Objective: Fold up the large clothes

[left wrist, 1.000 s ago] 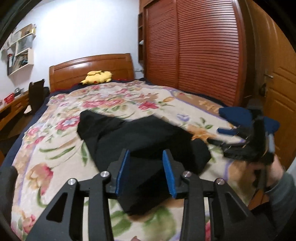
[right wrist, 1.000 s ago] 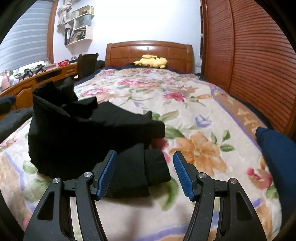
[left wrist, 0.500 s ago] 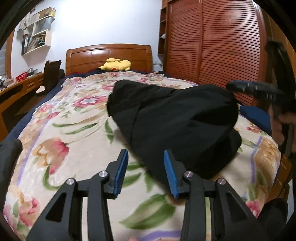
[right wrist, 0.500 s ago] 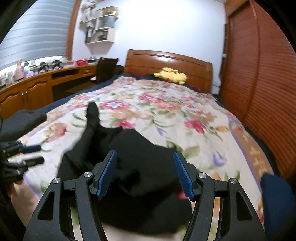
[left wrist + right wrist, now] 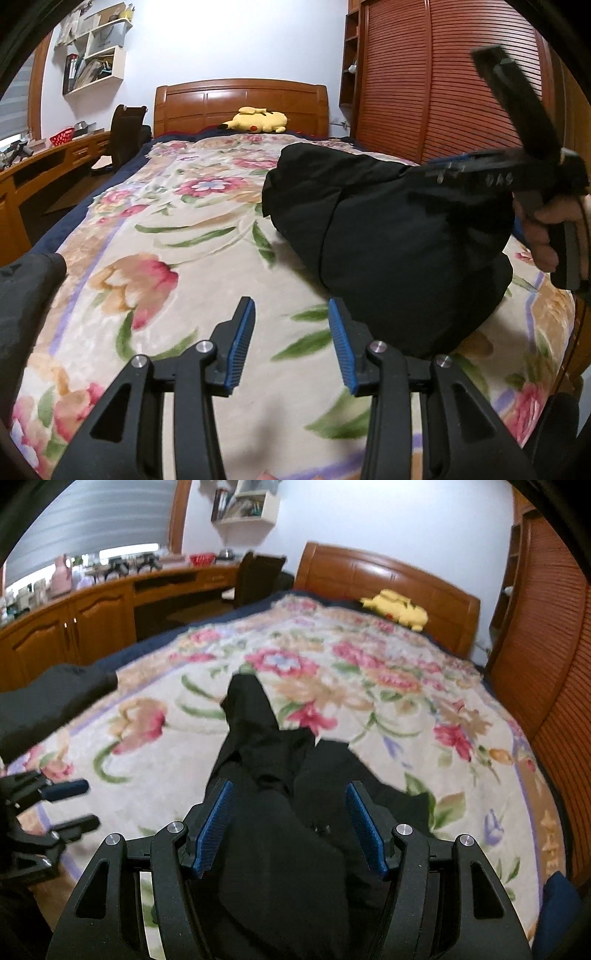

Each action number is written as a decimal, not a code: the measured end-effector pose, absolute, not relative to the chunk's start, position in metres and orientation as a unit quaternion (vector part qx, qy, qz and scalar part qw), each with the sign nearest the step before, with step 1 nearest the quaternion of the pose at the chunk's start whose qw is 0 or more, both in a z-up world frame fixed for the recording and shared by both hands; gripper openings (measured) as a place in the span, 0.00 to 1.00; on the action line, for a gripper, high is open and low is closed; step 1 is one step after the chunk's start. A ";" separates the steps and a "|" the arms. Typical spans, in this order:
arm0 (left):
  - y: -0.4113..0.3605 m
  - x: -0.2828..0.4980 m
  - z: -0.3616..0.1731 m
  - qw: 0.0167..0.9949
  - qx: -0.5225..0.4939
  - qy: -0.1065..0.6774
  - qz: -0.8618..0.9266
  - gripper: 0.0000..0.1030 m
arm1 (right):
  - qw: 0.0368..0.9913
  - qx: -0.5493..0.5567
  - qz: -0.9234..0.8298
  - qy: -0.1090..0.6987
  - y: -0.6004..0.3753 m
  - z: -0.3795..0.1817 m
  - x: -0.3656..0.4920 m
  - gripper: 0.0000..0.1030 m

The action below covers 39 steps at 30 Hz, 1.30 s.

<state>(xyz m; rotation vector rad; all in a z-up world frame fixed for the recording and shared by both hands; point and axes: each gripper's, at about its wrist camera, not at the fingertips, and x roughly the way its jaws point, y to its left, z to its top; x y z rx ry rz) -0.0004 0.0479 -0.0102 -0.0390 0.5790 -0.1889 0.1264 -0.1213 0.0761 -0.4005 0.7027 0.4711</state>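
A bulky black garment (image 5: pixel 388 236) lies bunched on the floral bedspread (image 5: pixel 177 229), toward the bed's foot and right side. My left gripper (image 5: pixel 290 301) is open and low over bare bedspread just left of the garment, with nothing between its blue pads. It also shows in the right wrist view as the left gripper (image 5: pixel 79 805), at the left edge. My right gripper (image 5: pixel 290 782) hovers open over the black garment (image 5: pixel 273 849); fabric lies between and below its pads, which do not press on it. In the left wrist view the right gripper (image 5: pixel 443 168) is blurred, with a hand on it.
A yellow plush toy (image 5: pixel 258 120) rests against the wooden headboard (image 5: pixel 240 98). A slatted wardrobe (image 5: pixel 424 81) runs along the right. A desk (image 5: pixel 92 616) and a chair (image 5: pixel 125 129) stand on the left. Another dark cloth (image 5: pixel 26 280) lies at the left edge, and a blue item (image 5: pixel 557 897) at the bed's right corner.
My right gripper has swung left from beside the garment to above it. My left gripper has dropped and shifted left, off the fabric onto bare bedspread.
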 end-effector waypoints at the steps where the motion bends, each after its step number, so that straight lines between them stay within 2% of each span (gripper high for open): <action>1: 0.047 -0.001 -0.010 0.954 -0.018 0.285 -0.093 0.39 | 0.888 -0.199 0.227 0.346 -0.121 0.071 0.128 0.63; 2: 0.047 -0.002 -0.011 0.954 -0.015 0.286 -0.093 0.39 | 0.884 -0.204 0.228 0.354 -0.121 0.065 0.130 0.63; 4: 0.045 -0.003 -0.012 0.953 -0.011 0.288 -0.093 0.39 | 0.878 -0.205 0.237 0.362 -0.124 0.060 0.131 0.45; 5: 0.044 -0.003 -0.013 0.952 -0.009 0.290 -0.094 0.39 | 0.877 -0.207 0.240 0.360 -0.126 0.059 0.130 0.21; 6: 0.044 -0.003 -0.013 0.952 -0.008 0.291 -0.094 0.39 | 0.879 -0.211 0.243 0.353 -0.128 0.061 0.128 0.10; 12: 0.038 -0.004 -0.014 0.951 -0.006 0.290 -0.103 0.39 | 0.909 -0.230 0.232 0.259 -0.149 0.096 0.096 0.05; 17: 0.023 -0.004 -0.013 0.950 -0.001 0.289 -0.116 0.40 | 0.929 -0.211 0.146 0.268 -0.211 0.095 0.102 0.05; 25: 0.003 -0.003 -0.014 0.948 0.011 0.289 -0.132 0.40 | 0.907 -0.173 0.067 0.377 -0.298 0.010 0.122 0.05; 31: -0.010 0.004 -0.015 0.946 0.012 0.291 -0.138 0.41 | 0.916 -0.161 0.074 0.361 -0.295 0.007 0.108 0.05; 34: -0.019 0.011 -0.014 0.946 0.021 0.293 -0.137 0.41 | 0.923 -0.149 0.065 0.348 -0.299 0.018 0.099 0.18; 36: -0.024 0.016 -0.012 0.946 0.023 0.292 -0.137 0.41 | 0.930 -0.137 0.062 0.335 -0.306 0.025 0.090 0.36; 37: -0.026 0.019 -0.011 0.946 0.022 0.293 -0.138 0.41 | 0.934 -0.131 0.061 0.328 -0.309 0.029 0.085 0.42; 38: -0.028 0.021 -0.010 0.946 0.021 0.293 -0.138 0.41 | 0.938 -0.121 0.061 0.319 -0.314 0.034 0.078 0.54; 39: -0.030 0.024 -0.009 0.946 0.019 0.293 -0.139 0.41 | 0.940 -0.114 0.063 0.316 -0.316 0.036 0.073 0.58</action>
